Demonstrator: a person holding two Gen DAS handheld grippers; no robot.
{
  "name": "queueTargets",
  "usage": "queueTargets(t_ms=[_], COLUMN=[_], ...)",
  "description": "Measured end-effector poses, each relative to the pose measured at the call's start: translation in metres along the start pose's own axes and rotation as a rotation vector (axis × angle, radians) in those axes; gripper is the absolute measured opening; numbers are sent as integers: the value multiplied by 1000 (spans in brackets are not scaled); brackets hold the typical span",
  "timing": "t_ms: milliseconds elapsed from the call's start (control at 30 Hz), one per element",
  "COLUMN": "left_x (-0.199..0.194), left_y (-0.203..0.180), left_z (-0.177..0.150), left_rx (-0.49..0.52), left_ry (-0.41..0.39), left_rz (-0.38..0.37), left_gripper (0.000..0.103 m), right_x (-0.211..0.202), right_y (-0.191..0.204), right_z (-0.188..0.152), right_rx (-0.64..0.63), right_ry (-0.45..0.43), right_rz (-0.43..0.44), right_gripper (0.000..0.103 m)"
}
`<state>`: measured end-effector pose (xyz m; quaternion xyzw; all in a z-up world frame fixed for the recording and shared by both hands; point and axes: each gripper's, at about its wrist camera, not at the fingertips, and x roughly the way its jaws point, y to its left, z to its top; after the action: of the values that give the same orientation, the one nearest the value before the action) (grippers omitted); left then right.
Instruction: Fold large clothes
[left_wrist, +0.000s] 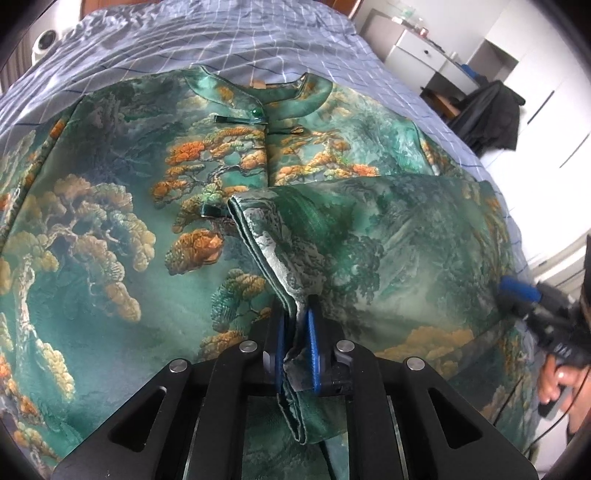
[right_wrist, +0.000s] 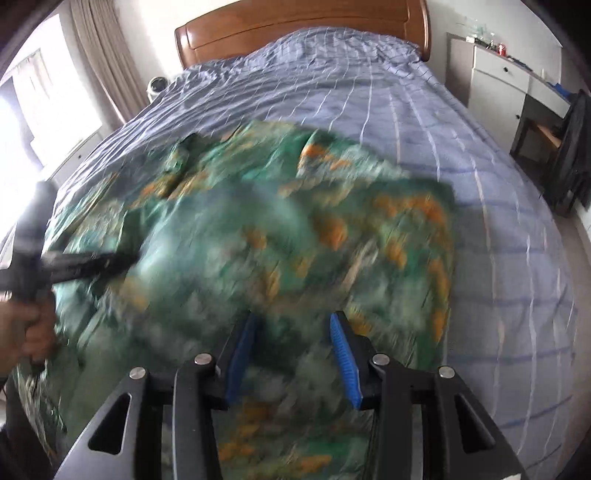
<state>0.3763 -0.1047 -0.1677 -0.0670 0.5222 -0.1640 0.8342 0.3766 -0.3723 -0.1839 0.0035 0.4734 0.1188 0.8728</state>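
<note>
A large green jacket (left_wrist: 110, 221) printed with orange and gold pine trees lies front up on the bed, its collar (left_wrist: 258, 92) toward the headboard. One sleeve (left_wrist: 369, 240) is folded across the chest. My left gripper (left_wrist: 295, 321) is shut on the cuff edge (left_wrist: 291, 369) of that sleeve, low over the jacket. In the right wrist view, which is blurred, my right gripper (right_wrist: 295, 321) stands open over the jacket (right_wrist: 295, 221) with nothing between its blue pads (right_wrist: 343, 354). The left gripper (right_wrist: 122, 258) shows at that view's left, the right gripper (left_wrist: 517, 291) at the other view's right edge.
A blue checked bed cover (right_wrist: 480, 184) stretches to the wooden headboard (right_wrist: 295, 29). Beside the bed on the right stand a white drawer unit (right_wrist: 498, 74) and a chair with dark clothing (right_wrist: 569, 155). Curtains (right_wrist: 103, 55) and a window are on the left.
</note>
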Motion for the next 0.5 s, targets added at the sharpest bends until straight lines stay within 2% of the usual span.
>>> queueTargets(t_ms=[67,167,233,300,367,500], left_x=[2,-3,-14,-26,-44,-80], left_y=[0,-3,-6,-9,-11,-12], left_z=[0,1,-1,-7,-18,-52], left_rx=[0,12,24,34,51,102], left_ry=[1,-8,-21,-32,-48,-64], left_rz=[11,44,76,73,68,75], left_gripper=[11,18,33,59,68,78], right_x=[17,31,27,11,-12,-62], right_y=[-2,-6,-1,8,17,37], right_z=[-7,-7,-4,-4,-9,-31], right_rx=[13,46,42,21,2,-6], right_ry=[41,56,55,28,-3,-71], right_rz=[-15,-22,-51,-85,-99,-121], right_gripper=[43,43,43,44,46,65])
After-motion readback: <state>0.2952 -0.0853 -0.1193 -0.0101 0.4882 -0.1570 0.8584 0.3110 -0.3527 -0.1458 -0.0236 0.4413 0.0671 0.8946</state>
